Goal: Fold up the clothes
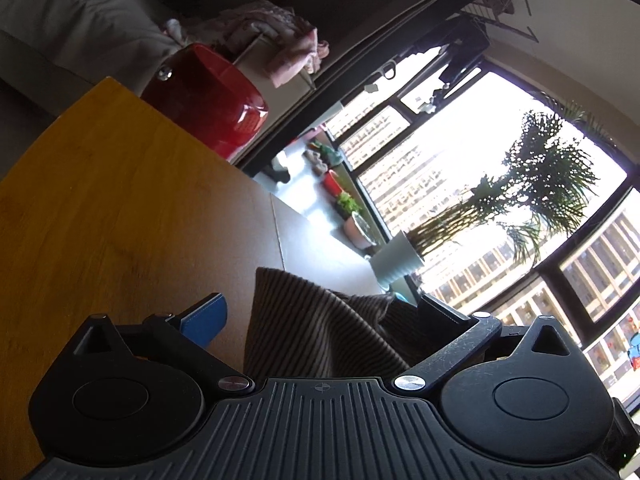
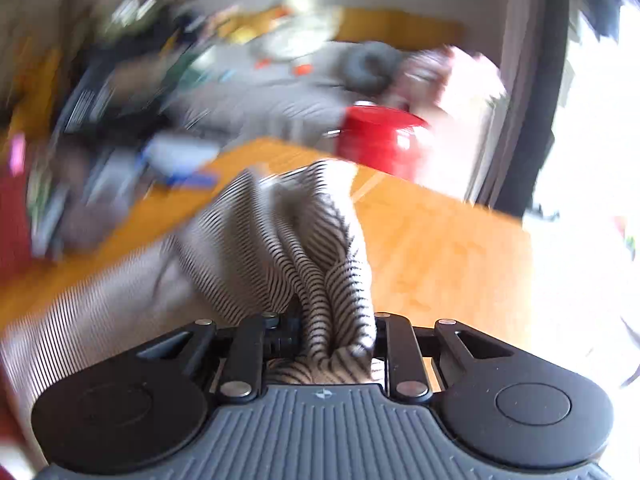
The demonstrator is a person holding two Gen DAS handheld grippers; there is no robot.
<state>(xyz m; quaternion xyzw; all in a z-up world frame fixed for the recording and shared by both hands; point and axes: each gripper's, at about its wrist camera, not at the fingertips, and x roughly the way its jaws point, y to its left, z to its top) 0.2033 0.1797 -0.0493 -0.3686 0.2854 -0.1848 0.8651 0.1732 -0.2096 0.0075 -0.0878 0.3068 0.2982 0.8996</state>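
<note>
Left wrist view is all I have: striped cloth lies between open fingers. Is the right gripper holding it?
Observer: Yes. The right gripper is shut on the striped garment, bunched between its fingers.
Operator: Is the cloth off the table?
Observer: Partly. It rises in folds from the wooden table, and a flat part trails left.
Operator: Anything beyond it?
Observer: A red container stands past the garment; that view is motion-blurred.

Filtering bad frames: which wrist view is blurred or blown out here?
Right wrist: heavy motion blur on the background, striped garment near the right gripper fairly sharp, window side blown out. Left wrist: sharp, window overexposed, table dim, fisheye bending.
</note>
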